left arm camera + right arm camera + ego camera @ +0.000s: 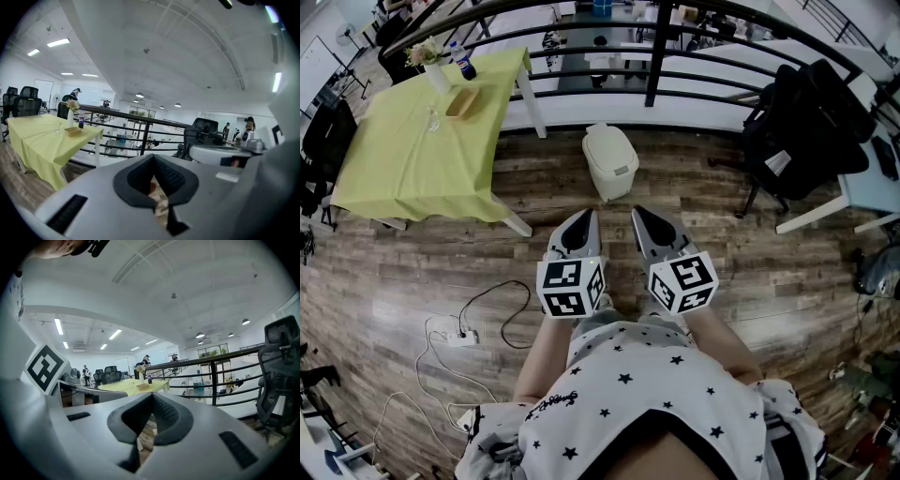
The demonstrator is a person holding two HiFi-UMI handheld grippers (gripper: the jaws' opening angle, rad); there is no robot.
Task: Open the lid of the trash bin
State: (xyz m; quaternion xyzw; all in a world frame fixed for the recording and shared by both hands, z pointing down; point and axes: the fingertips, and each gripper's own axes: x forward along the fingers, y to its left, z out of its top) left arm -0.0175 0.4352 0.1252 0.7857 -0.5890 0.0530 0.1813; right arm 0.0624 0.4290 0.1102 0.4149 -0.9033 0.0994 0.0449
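Note:
A small white trash bin (610,161) stands on the wood floor by the railing, its lid down. Both grippers are held side by side close to the person's body, well short of the bin. The left gripper (583,218) points toward the bin with its jaws together and nothing between them. The right gripper (640,217) is likewise shut and empty. In the left gripper view the left gripper (153,158) aims level at the railing, and the bin is hidden. In the right gripper view the right gripper (151,395) also aims level, and the bin is not seen.
A table with a yellow cloth (422,141) stands at the left, bearing a bottle, vase and tray. A black railing (652,56) runs behind the bin. A black chair with a bag (806,122) is at the right. A power strip with cables (457,334) lies on the floor.

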